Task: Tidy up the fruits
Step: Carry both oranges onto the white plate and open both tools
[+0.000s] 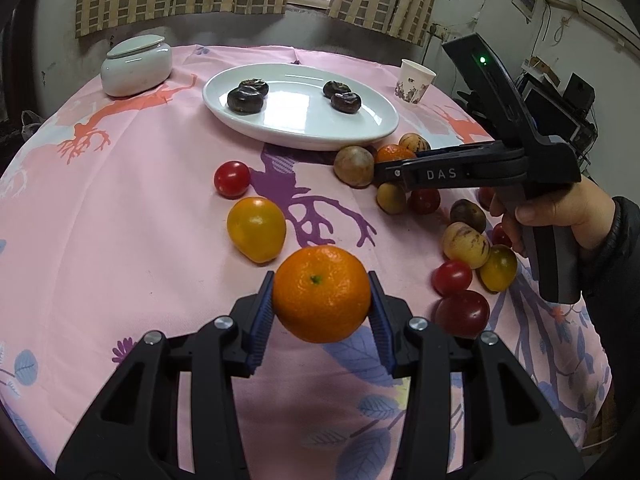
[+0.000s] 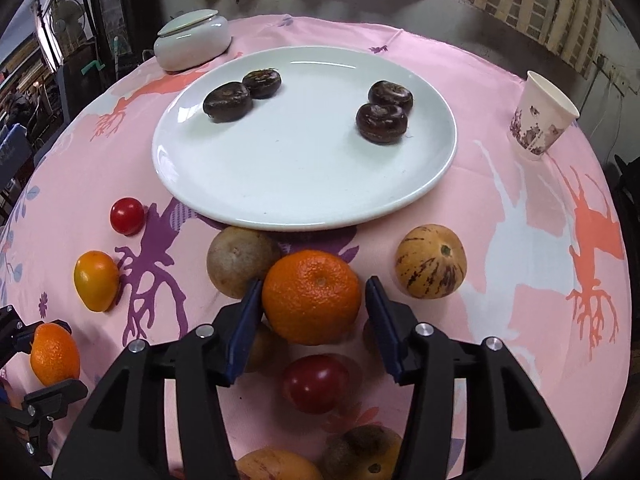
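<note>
Clearly, the left gripper (image 1: 321, 304) is clenched on a mandarin (image 1: 322, 294) at lower centre of its view, lifted off the pink tablecloth (image 1: 120, 240). The right gripper (image 2: 314, 300) straddles a second mandarin (image 2: 312, 296) at centre frame; its left pad (image 2: 246, 320) touches the peel, while the right pad stands just clear, so nothing is gripped yet. A brown round fruit (image 2: 236, 264) touches that mandarin; closing could pinch or nudge it and roll it toward the white plate (image 2: 304, 176).
</note>
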A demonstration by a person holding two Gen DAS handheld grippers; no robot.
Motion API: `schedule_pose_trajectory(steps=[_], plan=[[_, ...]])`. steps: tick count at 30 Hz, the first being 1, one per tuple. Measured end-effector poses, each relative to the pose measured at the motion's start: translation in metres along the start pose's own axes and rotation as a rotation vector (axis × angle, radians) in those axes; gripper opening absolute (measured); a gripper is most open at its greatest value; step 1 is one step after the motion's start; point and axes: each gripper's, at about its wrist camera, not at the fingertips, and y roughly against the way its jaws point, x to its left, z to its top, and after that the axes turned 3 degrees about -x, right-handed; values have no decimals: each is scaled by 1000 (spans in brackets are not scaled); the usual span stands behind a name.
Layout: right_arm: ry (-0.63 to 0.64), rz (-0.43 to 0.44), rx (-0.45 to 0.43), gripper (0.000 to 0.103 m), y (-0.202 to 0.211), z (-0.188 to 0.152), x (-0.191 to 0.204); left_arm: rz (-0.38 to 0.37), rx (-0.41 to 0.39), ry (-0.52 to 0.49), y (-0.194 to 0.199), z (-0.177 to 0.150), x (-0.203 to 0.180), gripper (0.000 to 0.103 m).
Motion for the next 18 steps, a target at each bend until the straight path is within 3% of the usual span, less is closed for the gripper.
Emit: schedule_pose_trajectory(steps=[2, 4, 6, 9, 18], plan=[[-31, 24, 22, 49, -1, 1, -1, 1, 4, -4, -1, 0, 0, 44], [-4, -18, 24, 47, 2, 2, 5, 0, 5, -5, -2, -1, 1, 45], [-1, -33, -14, 46, 10, 0, 8, 7, -2, -2, -2, -1, 1, 45], [-85, 45, -97, 47, 36, -7, -1, 25, -21, -1, -1, 0, 3, 44], [-206, 175, -281, 47, 109, -86, -9, 88, -73, -60, 1, -2, -4, 45]])
